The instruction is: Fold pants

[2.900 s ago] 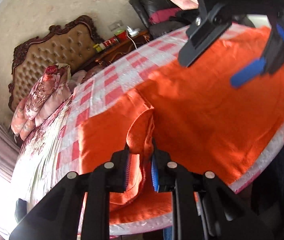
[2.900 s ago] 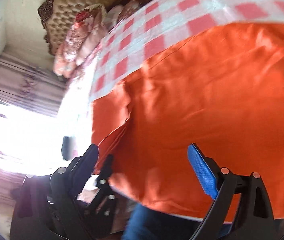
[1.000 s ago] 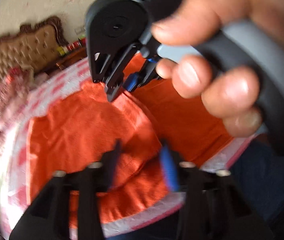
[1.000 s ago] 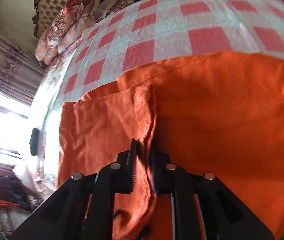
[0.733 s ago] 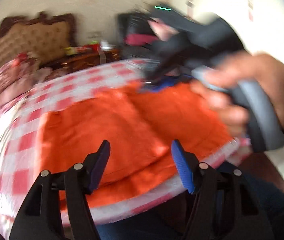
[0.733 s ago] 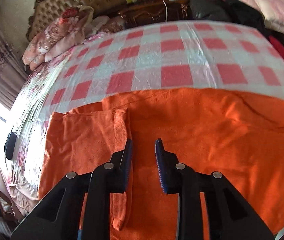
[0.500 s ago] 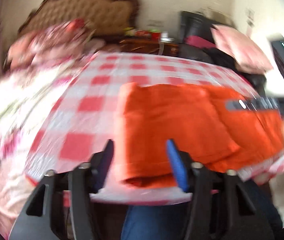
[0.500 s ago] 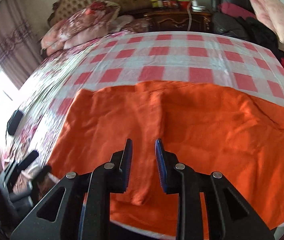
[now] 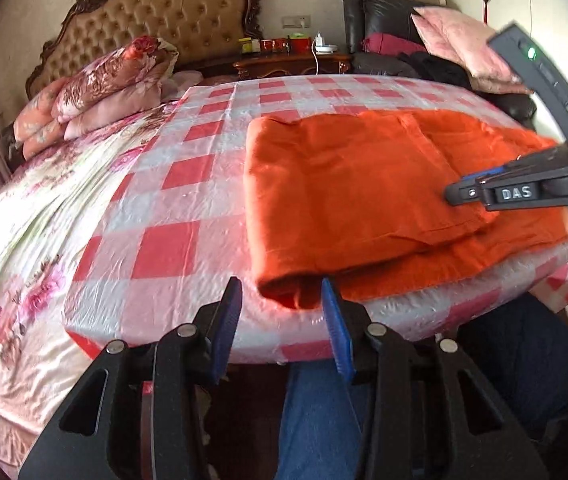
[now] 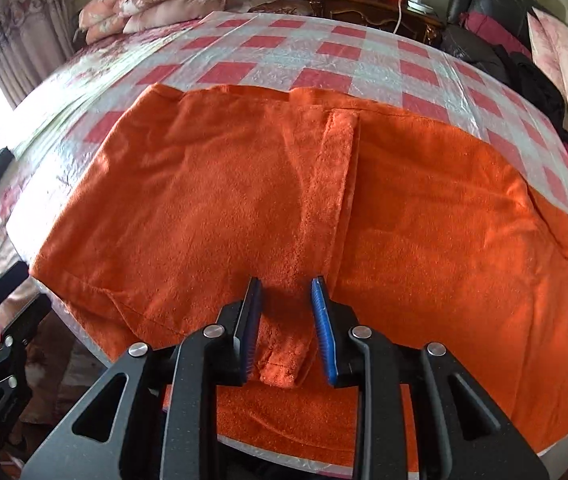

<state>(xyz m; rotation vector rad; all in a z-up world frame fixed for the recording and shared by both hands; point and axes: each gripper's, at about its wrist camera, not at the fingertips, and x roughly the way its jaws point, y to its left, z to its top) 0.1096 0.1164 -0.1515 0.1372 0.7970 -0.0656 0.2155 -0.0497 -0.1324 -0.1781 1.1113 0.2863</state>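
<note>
Your folded orange fleece pants (image 9: 348, 196) lie along the checked plastic-covered bed's (image 9: 171, 200) near edge. Your left gripper (image 9: 281, 316) hovers narrowly open, empty, at their folded corner. Your right gripper (image 10: 286, 316) stands narrowly apart around a loose fold, not pinching.

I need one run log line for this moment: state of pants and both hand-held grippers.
pants: folded once, on checked cover | left hand-held gripper: open, empty | right hand-held gripper: open, folded edge between jaws
</note>
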